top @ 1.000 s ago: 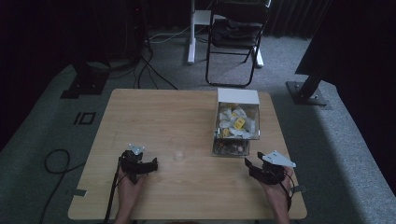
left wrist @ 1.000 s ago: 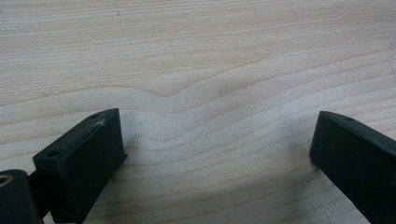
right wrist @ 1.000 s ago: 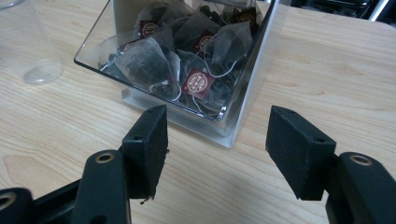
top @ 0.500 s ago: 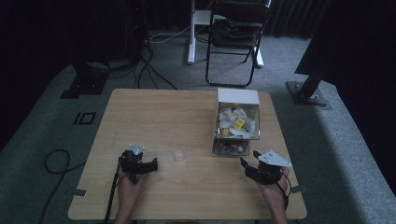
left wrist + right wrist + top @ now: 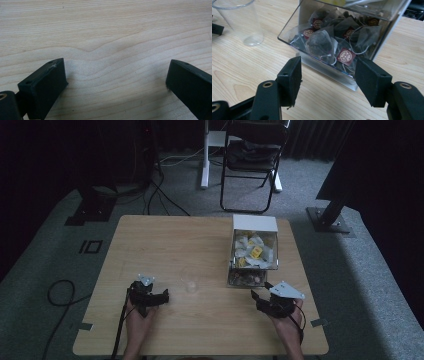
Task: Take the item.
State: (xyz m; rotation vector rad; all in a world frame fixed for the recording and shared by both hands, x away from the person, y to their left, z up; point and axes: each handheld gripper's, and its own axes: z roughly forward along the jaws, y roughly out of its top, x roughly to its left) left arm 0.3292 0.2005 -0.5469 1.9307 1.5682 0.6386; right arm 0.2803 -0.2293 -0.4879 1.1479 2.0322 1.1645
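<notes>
Right gripper view | tea-bag box [image 5: 342, 47] just ahead of right claw [image 5: 328, 80] | claw wide open, empty

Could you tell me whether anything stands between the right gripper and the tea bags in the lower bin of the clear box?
Nothing visible does. The right gripper is open and faces the bin's open front, where the tea bags lie exposed. The plastic cup stands off to the side, apart from the clear box.

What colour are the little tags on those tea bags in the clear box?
Dark red with gold print, clearest in the right gripper view: tags.
</notes>
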